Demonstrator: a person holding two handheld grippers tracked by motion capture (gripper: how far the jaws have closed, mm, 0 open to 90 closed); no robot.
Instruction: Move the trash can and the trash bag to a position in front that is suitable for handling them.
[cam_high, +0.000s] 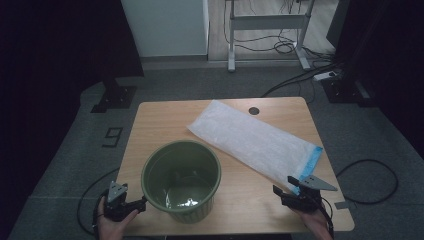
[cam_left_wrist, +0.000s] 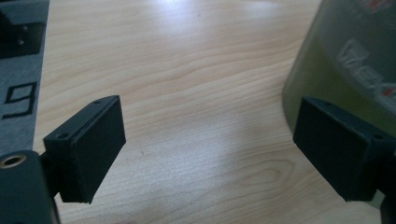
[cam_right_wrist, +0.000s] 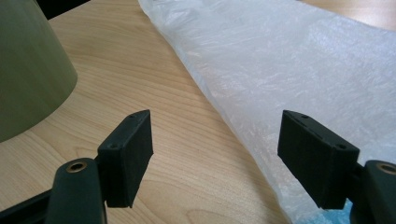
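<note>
A green plastic bin (cam_high: 181, 180) stands upright on the wooden table (cam_high: 165, 117), near its front edge, and is empty inside. A white plastic bag (cam_high: 252, 142) with a blue end lies flat behind and to the right of it. My left gripper (cam_high: 141, 205) sits at the front left, close beside the bin's wall (cam_left_wrist: 348, 60), open with bare wood between its jaws. My right gripper (cam_high: 285, 185) is at the front right, open, with the bag's edge (cam_right_wrist: 261, 126) lying under the gap between its jaws (cam_right_wrist: 217, 149).
The table has a round cable hole (cam_high: 254, 110) at the back. Grey carpet surrounds it, with a "9" marked on the floor (cam_high: 113, 136) to the left. Cables (cam_high: 370, 180) and a desk frame (cam_high: 267, 30) lie beyond.
</note>
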